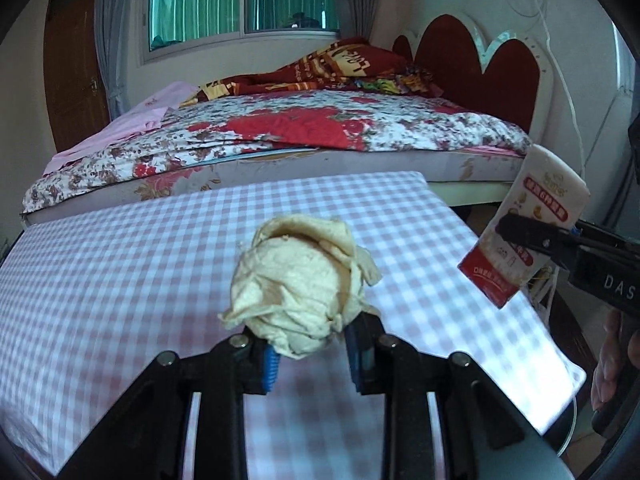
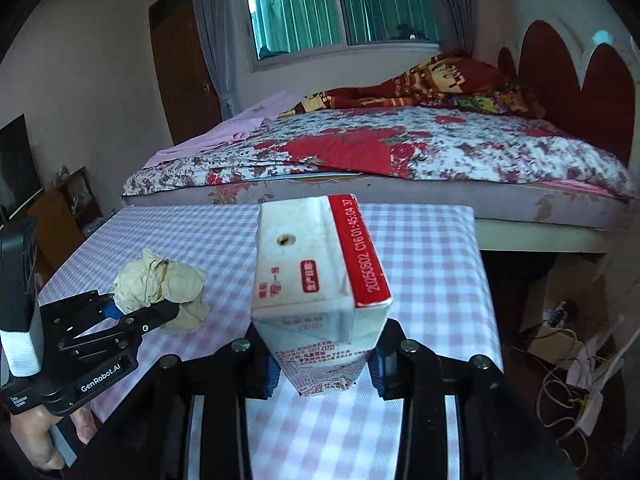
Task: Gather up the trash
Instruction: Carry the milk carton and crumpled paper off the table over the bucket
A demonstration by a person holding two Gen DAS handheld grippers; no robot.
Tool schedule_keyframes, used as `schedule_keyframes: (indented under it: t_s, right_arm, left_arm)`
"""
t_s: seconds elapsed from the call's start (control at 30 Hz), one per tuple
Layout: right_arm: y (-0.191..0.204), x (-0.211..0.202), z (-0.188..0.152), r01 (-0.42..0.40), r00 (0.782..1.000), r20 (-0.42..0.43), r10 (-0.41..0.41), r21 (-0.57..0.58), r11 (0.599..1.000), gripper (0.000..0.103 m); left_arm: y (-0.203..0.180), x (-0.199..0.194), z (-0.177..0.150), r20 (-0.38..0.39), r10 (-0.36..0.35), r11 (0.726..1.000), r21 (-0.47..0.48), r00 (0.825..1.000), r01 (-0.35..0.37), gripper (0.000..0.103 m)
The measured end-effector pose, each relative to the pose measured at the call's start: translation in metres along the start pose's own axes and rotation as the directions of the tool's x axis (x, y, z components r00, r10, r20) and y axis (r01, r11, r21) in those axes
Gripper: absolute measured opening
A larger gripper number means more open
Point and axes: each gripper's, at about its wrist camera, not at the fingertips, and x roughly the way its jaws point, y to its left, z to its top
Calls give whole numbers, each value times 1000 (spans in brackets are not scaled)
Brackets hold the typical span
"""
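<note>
Behind everything runs a bedroom: a brown door [image 2: 184, 60] at about ten o'clock, a window [image 2: 340, 4] with green curtains at twelve, and a bed [image 2: 400, 152] under a red-flowered quilt, its dark red headboard [image 2: 572, 80] at two o'clock. Nearer the cameras a table [image 1: 120, 248] in a pink-and-white checked cloth fills the lower half of both views.

From the left wrist camera, the left gripper [image 1: 310, 350] sits at six o'clock, its blue-padded fingers pressed onto the lower part of a crumpled wad of beige paper [image 1: 298, 288]. The wad stands up from the fingertips over the middle of the cloth; whether it touches the cloth cannot be told. In the right wrist view the same wad [image 2: 164, 284] lies at nine o'clock, clamped in that gripper over the table's left part.

Further right, at three o'clock in the left wrist view, a white-and-red drink carton [image 1: 524, 228] tilts over the table's right edge, pinched across its middle by the black fingers of the right gripper [image 1: 520, 234].

From the right wrist camera, the right gripper [image 2: 324, 364] is at six o'clock, closed on the carton's [image 2: 316, 276] lower end. Its top faces the camera, showing a small punched straw hole and a red strip with a printed date code. At four o'clock, on the floor beside the table, lie tangled cables [image 2: 576, 380].
</note>
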Motion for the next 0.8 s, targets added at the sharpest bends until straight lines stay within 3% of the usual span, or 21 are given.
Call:
schedule_keyframes:
  t_s: [0.43,0.8]
  right_arm:
    - [-19,-120,-52,63,996,66,-64,17,998,36]
    - [-67,-203,-111,126,986,95,-139,126,984,36]
  left_arm:
    - [-69,-79,-37,54,-94,995,33,994,93,28]
    - [-131,-104,-72,45,-198,978,80,979,194,28]
